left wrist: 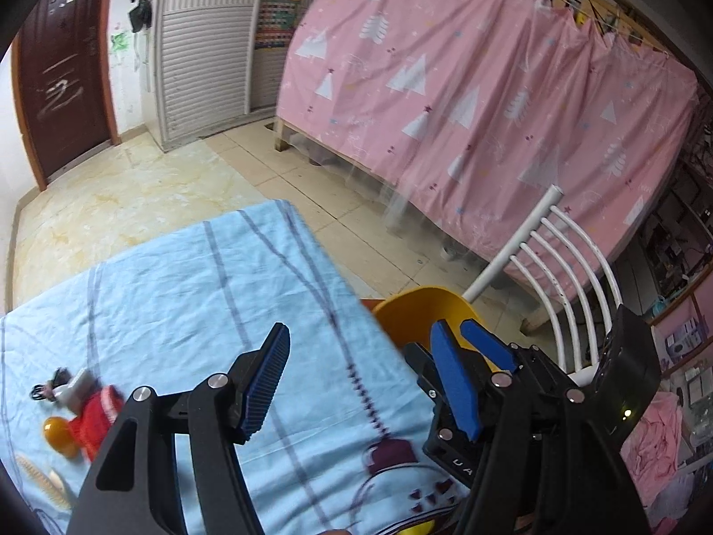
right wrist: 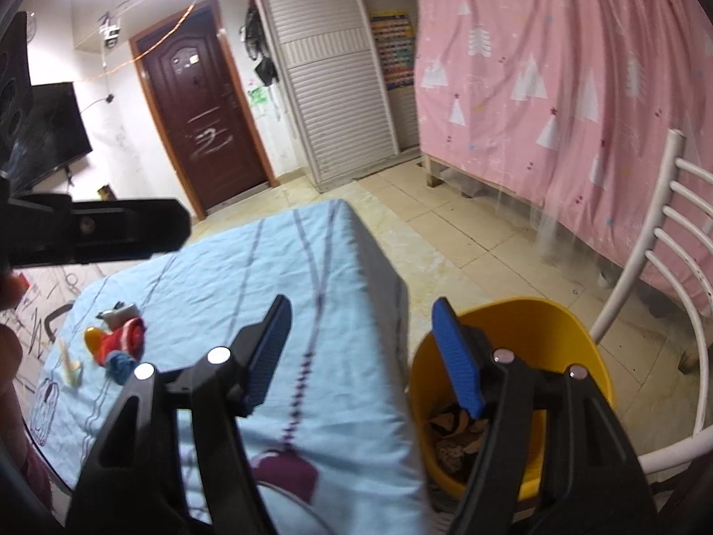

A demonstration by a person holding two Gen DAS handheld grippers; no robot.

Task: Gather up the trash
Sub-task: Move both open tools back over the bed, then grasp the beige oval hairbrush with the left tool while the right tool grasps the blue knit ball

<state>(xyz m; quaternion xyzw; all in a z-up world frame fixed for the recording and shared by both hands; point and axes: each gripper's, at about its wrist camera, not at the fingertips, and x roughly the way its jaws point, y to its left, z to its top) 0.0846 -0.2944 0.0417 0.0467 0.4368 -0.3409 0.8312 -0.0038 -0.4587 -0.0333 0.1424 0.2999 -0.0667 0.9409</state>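
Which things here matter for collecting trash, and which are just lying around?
For the job:
- round yellow plastic bin, scraps inside
- small red, orange and grey clutter pile on the blue striped cloth

Just there:
- white metal chair
- pink tree-print curtain
- dark brown door

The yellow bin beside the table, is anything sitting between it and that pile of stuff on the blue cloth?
Nothing visible does. Bare blue cloth lies between the pile near the table's left end and the yellow bin past its right edge. Both the left gripper and the right gripper are open and empty.
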